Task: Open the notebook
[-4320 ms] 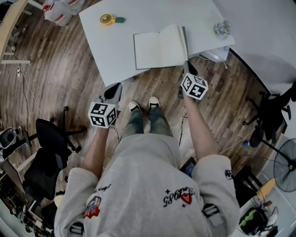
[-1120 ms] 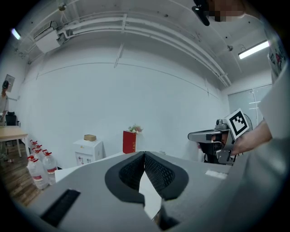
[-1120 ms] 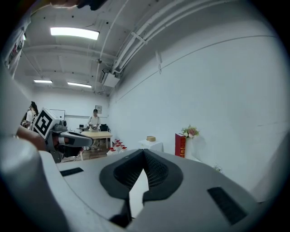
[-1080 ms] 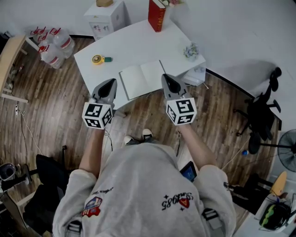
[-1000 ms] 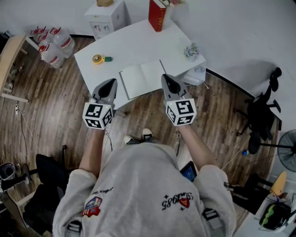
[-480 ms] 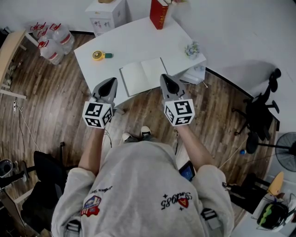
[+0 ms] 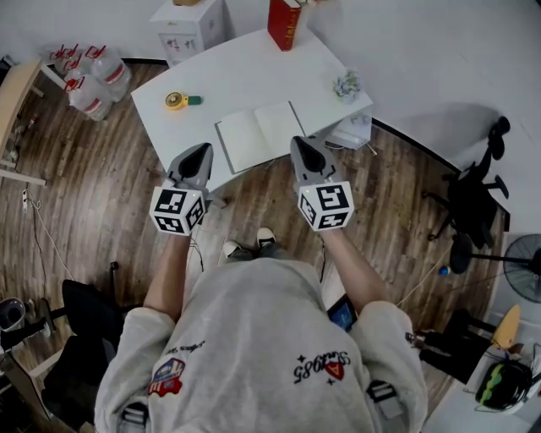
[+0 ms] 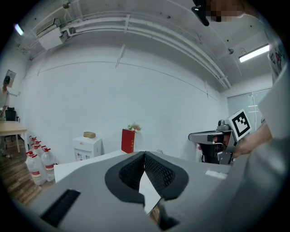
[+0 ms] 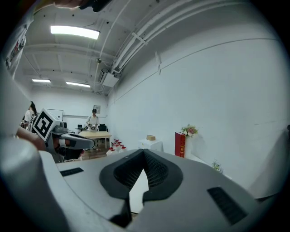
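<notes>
The notebook (image 7: 258, 134) lies open and flat on the white table (image 7: 228, 72), near its front edge, with blank pages showing. My left gripper (image 7: 200, 155) is held level in the air, short of the table's front left edge, shut and holding nothing (image 8: 144, 156). My right gripper (image 7: 300, 147) hovers just in front of the notebook's right page, also shut and holding nothing (image 9: 144, 154). Neither gripper touches the notebook. The gripper views look over the table at the far wall, and the notebook is hidden behind the jaws there.
On the table are a yellow tape measure (image 7: 177, 101), a red book (image 7: 282, 22) standing at the far edge and a small flower bunch (image 7: 344, 84). A white cabinet (image 7: 188, 25) and water bottles (image 7: 87, 84) stand to the left. Office chairs (image 7: 473, 199) stand at the right.
Since the oldest frame both grippers have pulled back from the notebook and risen. Over the last second the hands stay still; the view drifts slightly.
</notes>
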{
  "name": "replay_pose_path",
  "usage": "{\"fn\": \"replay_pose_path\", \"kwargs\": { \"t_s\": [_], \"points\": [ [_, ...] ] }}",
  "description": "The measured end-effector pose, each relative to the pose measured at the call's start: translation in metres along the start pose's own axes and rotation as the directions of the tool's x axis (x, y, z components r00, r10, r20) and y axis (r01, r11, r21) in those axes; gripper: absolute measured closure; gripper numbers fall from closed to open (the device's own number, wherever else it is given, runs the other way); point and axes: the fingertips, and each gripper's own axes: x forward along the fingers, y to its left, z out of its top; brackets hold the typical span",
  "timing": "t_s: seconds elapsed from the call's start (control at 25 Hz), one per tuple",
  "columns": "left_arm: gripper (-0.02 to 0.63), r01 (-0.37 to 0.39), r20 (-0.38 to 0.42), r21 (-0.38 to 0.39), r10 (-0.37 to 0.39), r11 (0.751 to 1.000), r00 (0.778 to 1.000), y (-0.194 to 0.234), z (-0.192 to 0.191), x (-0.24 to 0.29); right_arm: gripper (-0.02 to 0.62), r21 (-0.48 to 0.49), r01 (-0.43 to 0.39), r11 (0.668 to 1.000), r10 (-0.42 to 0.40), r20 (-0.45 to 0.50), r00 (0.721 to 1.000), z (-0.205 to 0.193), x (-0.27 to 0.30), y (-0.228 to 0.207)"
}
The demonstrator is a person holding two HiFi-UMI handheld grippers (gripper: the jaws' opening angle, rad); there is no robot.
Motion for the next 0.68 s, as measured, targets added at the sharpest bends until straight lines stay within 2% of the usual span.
{"fn": "replay_pose_path", "kwargs": {
  "t_s": [0.68],
  "points": [
    [0.601, 0.028, -0.015, -0.007, -0.028, 1.000, 0.999, -0.012, -0.011, -0.010, 0.594, 0.017, 0.025, 1.000, -0.025, -0.004, 1.000, -0.009, -0.020, 0.008]
  ]
}}
